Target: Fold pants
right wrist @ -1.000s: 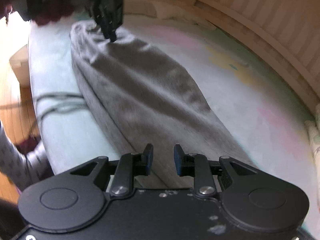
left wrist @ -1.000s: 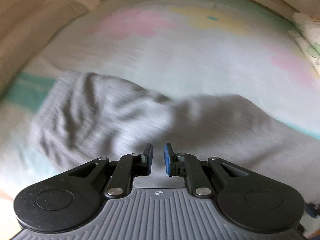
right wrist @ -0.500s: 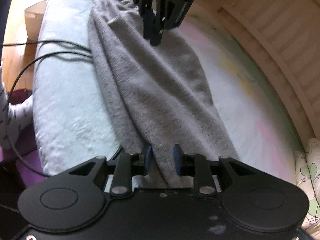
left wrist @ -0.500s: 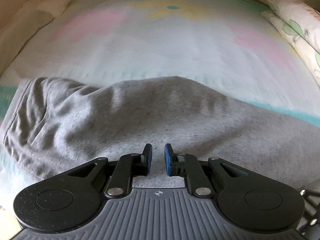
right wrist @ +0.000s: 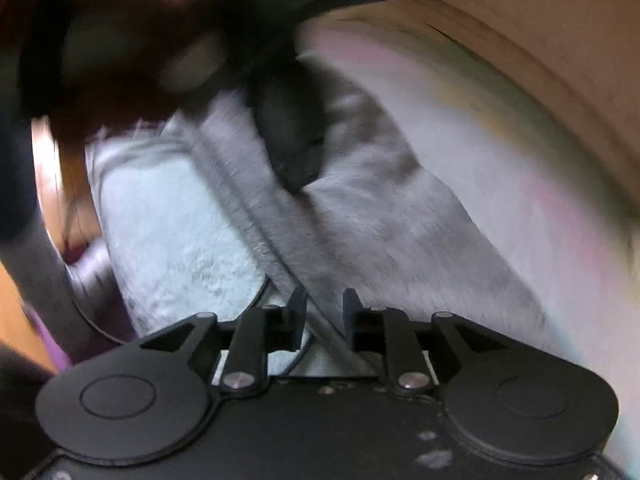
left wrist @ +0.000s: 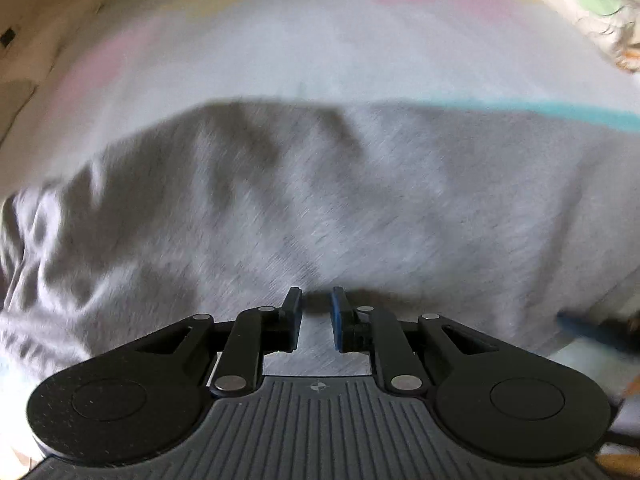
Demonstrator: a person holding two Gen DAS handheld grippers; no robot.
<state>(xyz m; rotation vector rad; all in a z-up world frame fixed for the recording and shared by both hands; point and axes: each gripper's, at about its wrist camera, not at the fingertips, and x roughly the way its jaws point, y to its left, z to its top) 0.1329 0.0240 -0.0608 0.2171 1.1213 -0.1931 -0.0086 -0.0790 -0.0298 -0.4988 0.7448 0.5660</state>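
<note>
My left gripper (left wrist: 316,312) hangs low over the grey pants (left wrist: 360,200), fingers slightly apart with cloth showing in the gap; the pants stretch from nine to three o'clock across the pastel bed sheet (left wrist: 312,48); my right gripper (right wrist: 325,314) has its fingers apart astride the pants' folded edge (right wrist: 280,240), which runs off toward eleven o'clock; everything is blurred.

My left gripper (left wrist: 316,300) sits low, jaws a narrow gap apart, fabric between them; grip unclear through blur. My right gripper (right wrist: 324,302) has jaws slightly wider, a fabric edge running through the gap. From the right wrist view, left gripper (right wrist: 292,140) points down, blurred.
</note>
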